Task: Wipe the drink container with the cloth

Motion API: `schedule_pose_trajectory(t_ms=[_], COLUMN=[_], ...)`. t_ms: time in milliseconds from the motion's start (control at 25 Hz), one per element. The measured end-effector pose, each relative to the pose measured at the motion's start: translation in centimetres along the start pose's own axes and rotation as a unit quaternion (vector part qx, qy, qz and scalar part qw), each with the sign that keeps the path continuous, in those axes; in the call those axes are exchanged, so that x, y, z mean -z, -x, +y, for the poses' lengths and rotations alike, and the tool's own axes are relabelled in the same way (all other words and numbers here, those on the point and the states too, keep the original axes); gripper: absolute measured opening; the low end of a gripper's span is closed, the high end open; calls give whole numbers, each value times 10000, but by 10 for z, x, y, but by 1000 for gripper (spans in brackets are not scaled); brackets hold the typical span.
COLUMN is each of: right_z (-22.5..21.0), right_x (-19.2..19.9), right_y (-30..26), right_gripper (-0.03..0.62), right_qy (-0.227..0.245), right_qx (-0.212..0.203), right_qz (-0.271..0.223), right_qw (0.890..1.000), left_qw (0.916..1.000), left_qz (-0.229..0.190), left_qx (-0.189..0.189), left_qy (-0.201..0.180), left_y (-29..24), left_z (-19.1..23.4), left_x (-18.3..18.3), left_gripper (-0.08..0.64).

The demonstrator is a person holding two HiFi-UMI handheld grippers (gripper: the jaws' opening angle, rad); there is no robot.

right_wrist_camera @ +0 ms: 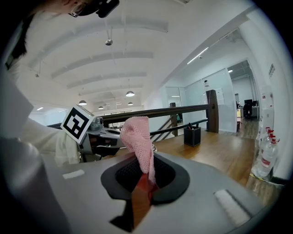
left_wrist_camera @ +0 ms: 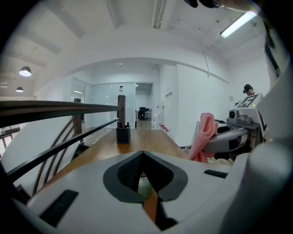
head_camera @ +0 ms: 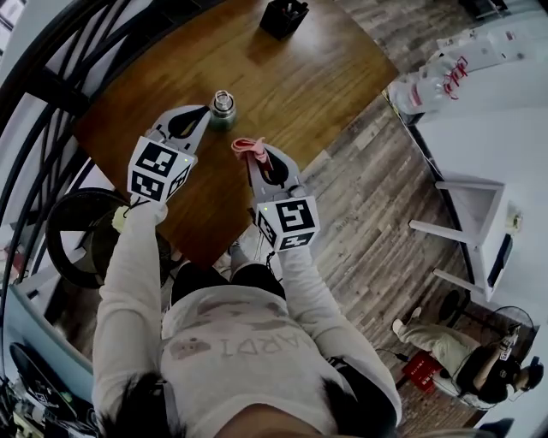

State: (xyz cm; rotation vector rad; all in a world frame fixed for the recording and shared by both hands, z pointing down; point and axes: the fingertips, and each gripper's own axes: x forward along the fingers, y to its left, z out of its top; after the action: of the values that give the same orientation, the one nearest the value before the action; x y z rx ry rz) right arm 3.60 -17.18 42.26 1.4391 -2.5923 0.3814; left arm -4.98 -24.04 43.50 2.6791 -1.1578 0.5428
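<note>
A small metal drink bottle (head_camera: pixel 223 109) with a green body stands on the wooden table (head_camera: pixel 291 85). The tip of my left gripper (head_camera: pixel 202 111) hovers just left of it, jaws shut with nothing held; in the left gripper view (left_wrist_camera: pixel 142 154) the bottle does not show ahead of the jaws. My right gripper (head_camera: pixel 257 156) sits right of the bottle, near the table's front edge, shut on a pink cloth (head_camera: pixel 248 147). In the right gripper view the cloth (right_wrist_camera: pixel 137 137) sticks up out of the closed jaws (right_wrist_camera: pixel 149 172). The cloth (left_wrist_camera: pixel 203 135) also shows at the right of the left gripper view.
A black pen holder (head_camera: pixel 283 17) stands at the table's far end. A dark railing (head_camera: pixel 51 103) runs along the left. Plastic water bottles (head_camera: pixel 428 85) stand on the floor by a white desk (head_camera: pixel 488 128). A person (head_camera: pixel 462 351) sits at lower right.
</note>
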Motion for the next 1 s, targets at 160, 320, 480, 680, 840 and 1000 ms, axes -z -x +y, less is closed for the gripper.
schedule_pose_trajectory(t_ms=[160,320,480,680,840,1000], right_z=[1,0,-6,-6,-7,-7], right_x=[13,25,34,43,57,75], right_y=[-3,-6,-7,-8,-17,-39], right_gripper=[38,38,38,38,38,38], right_qy=[-24,-71,-115,-150,-185,-248], right_qx=[138,293,366,461,470,531], right_qz=[117,232,285,401,568,811], right_qw=[9998,9993,9989,9980,9971,9950], left_qw=[9996,9985,9975,9968,9963,9950], left_qz=[158,265,359,414,360,369], left_qx=[150,340,422,571,755,908], left_qy=[-190,-347,-447,-382,-197,-191], left_y=[-15,-31,-42,-42,-44,-46], left_z=[2,4,5,5,5,6], left_x=[9,14,18,22,22,23], left_gripper=[-8,-8,-8,-8,-8,-8])
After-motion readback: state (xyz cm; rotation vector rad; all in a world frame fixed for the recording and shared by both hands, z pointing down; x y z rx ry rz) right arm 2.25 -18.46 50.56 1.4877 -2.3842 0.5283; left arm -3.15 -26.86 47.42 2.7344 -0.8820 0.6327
